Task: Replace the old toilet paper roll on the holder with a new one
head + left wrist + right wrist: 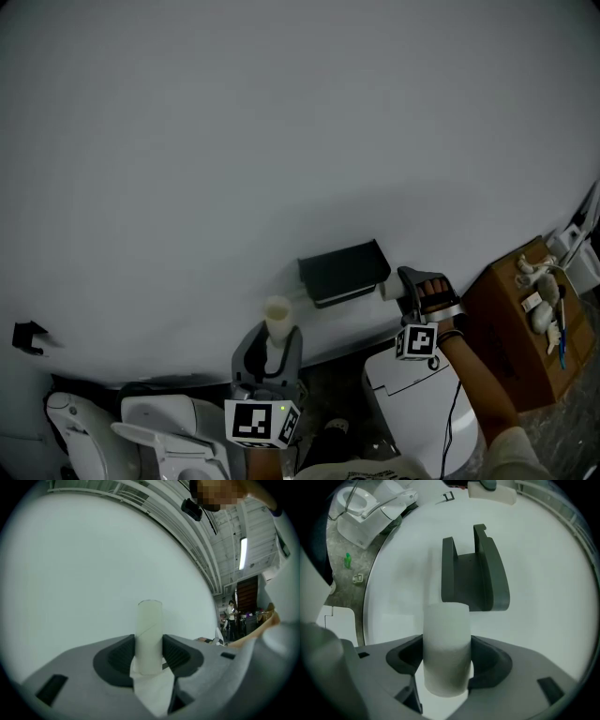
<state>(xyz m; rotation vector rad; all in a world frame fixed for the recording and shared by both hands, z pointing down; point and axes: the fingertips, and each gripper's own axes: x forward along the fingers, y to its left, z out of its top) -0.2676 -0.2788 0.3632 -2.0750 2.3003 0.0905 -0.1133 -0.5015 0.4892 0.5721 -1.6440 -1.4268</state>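
Observation:
An old cardboard tube (277, 322) stands upright in my left gripper (273, 349), which is shut on it below and left of the dark holder (342, 272) on the wall. In the left gripper view the tube (149, 634) sits between the jaws of that gripper (149, 654), with a scrap of white tissue (152, 691) hanging under it. My right gripper (409, 289) is just right of the holder, shut on a short white cylinder (389, 291). In the right gripper view this cylinder (446, 644) fills the jaws of the gripper (446, 665), and the empty holder (473, 569) hangs close ahead.
Below the wall stand a white toilet (155, 436) at the lower left and a white cistern lid (412, 398) under my right gripper. A brown cardboard box (516, 323) with small items on top is at the right. A small black fitting (28, 336) sticks out of the wall at far left.

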